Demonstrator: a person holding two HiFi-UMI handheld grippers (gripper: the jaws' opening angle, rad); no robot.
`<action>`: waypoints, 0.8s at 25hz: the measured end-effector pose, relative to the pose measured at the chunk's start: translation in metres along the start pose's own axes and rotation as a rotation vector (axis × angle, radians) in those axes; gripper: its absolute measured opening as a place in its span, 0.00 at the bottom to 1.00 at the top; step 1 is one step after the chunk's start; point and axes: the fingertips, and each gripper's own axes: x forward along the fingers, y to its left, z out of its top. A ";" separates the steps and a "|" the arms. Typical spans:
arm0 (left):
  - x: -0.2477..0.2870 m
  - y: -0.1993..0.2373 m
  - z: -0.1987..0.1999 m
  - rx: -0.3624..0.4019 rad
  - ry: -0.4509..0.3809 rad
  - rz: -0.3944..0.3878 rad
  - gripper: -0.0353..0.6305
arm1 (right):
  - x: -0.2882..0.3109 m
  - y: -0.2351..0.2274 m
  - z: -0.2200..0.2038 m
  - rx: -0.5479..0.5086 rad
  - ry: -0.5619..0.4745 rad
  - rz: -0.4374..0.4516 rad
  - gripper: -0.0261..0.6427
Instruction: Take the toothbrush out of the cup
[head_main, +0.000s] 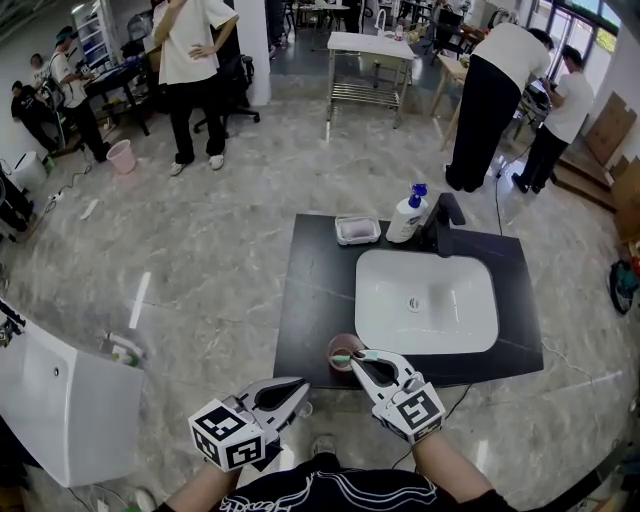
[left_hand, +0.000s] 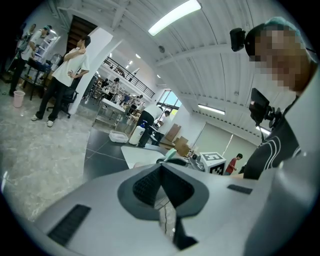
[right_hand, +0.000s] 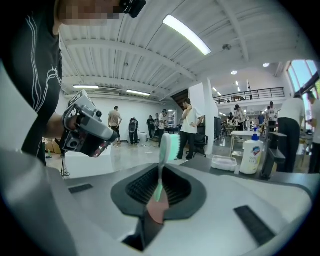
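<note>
A pink cup (head_main: 341, 343) stands at the front left corner of the black counter (head_main: 315, 300). My right gripper (head_main: 358, 357) hovers right over the cup, shut on the handle of a mint-green toothbrush (right_hand: 169, 142). In the right gripper view the brush rises upright from between the pads (right_hand: 140, 187), bristle head on top, and the cup (right_hand: 156, 210) shows below the jaws. My left gripper (head_main: 300, 385) hangs off the counter's front edge, left of the cup. Its jaws meet in the left gripper view (left_hand: 160, 167) with nothing between them.
A white sink (head_main: 425, 300) fills the counter's right half, with a black faucet (head_main: 442, 222), a soap bottle (head_main: 405, 218) and a small white tray (head_main: 357, 230) behind it. A white cabinet (head_main: 60, 400) stands at the left. Several people stand farther back.
</note>
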 end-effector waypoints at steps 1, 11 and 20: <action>0.000 -0.001 0.001 0.000 -0.001 0.000 0.06 | -0.001 -0.001 0.003 -0.005 -0.008 -0.002 0.08; 0.000 -0.020 0.006 0.032 -0.025 -0.002 0.06 | -0.021 -0.009 0.050 0.004 -0.095 -0.055 0.08; -0.005 -0.054 0.006 0.068 -0.052 0.002 0.06 | -0.066 -0.001 0.083 -0.011 -0.173 -0.080 0.08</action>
